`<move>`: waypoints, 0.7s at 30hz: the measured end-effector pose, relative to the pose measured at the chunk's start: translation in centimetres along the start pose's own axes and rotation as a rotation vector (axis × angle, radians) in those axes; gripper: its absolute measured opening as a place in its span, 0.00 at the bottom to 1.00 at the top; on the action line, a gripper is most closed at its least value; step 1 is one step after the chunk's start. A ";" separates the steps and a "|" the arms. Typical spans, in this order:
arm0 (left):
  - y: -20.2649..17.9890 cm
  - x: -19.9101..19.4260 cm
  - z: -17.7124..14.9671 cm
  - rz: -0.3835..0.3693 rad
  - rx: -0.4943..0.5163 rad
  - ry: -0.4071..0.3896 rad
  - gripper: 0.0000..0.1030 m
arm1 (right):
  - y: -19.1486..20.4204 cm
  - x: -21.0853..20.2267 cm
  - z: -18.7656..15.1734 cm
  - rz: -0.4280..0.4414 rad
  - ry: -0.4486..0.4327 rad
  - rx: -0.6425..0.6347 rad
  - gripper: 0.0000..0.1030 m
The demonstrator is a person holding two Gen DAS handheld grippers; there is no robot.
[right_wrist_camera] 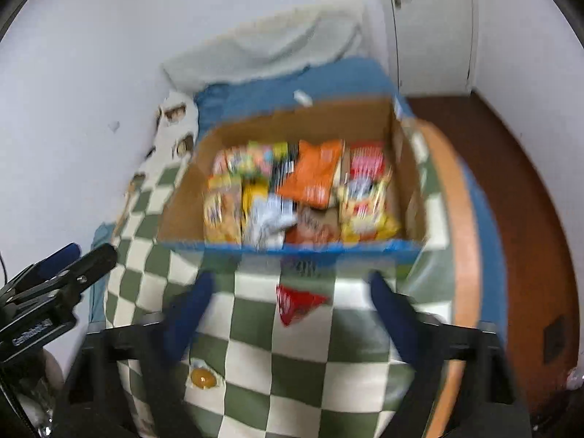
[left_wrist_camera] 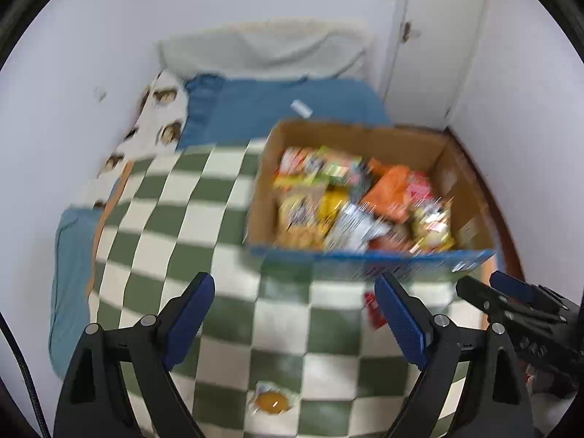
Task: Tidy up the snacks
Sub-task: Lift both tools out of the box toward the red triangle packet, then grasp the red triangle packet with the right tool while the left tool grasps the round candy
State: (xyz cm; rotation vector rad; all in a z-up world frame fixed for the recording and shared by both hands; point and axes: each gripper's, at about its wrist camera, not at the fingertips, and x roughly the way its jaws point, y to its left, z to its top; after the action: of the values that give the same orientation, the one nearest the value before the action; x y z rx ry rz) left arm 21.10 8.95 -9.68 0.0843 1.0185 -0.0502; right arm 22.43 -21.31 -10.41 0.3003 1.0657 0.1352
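A cardboard box with a blue front edge stands on the checkered blanket and holds several snack packets. A red packet lies on the blanket just before the box. A small clear packet with a yellow centre lies nearer to me. My left gripper is open and empty above the blanket. My right gripper is open and empty, above the red packet; it also shows in the left wrist view. Both views are blurred.
The green and white checkered blanket covers a bed with a blue sheet and a pale pillow. White walls close the left and far sides. A white door and brown floor lie right.
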 end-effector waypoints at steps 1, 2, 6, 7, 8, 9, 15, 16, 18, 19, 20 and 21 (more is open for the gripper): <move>0.4 0.7 -0.6 0.008 -0.010 0.024 0.87 | -0.3 1.7 -0.5 0.007 0.038 0.011 0.72; 1.0 1.8 -1.4 0.025 -0.020 0.056 0.87 | -0.5 3.0 -0.9 0.017 0.059 0.025 0.72; 3.2 5.8 -4.9 0.059 -0.068 0.214 0.87 | -1.4 9.1 -2.4 0.036 0.154 0.084 0.72; 3.9 6.9 -5.9 0.056 -0.089 0.268 0.87 | -1.6 10.5 -2.6 0.039 0.172 0.105 0.72; 4.3 7.6 -6.7 0.050 -0.105 0.305 0.87 | -1.8 11.9 -2.8 0.036 0.189 0.120 0.72; 4.9 8.7 -8.0 0.046 -0.127 0.358 0.87 | -1.9 13.1 -2.9 0.034 0.204 0.133 0.72; 6.2 11.8 -12.6 -0.024 -0.190 0.524 0.87 | -1.0 17.5 -3.9 -0.014 0.215 0.104 0.53; 6.0 12.0 -13.0 -0.033 -0.187 0.530 0.87 | -0.7 17.5 -4.0 -0.019 0.211 0.086 0.52; 5.5 12.5 -13.6 -0.048 -0.172 0.545 0.87 | -0.3 17.2 -4.3 -0.014 0.213 0.066 0.50; 5.2 12.8 -13.9 -0.056 -0.166 0.553 0.87 | -0.2 16.9 -4.5 -0.012 0.217 0.060 0.50; 4.9 13.3 -14.2 -0.065 -0.160 0.563 0.86 | -0.2 16.7 -4.7 -0.011 0.219 0.053 0.49; 4.6 13.8 -14.4 -0.064 -0.150 0.570 0.80 | -0.1 16.2 -5.0 -0.013 0.221 0.041 0.49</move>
State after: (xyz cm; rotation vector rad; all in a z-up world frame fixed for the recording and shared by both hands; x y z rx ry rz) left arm 16.48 14.84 -28.77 -0.0765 1.5905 -0.0068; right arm 25.83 -16.43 -26.30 0.3208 1.2901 0.1368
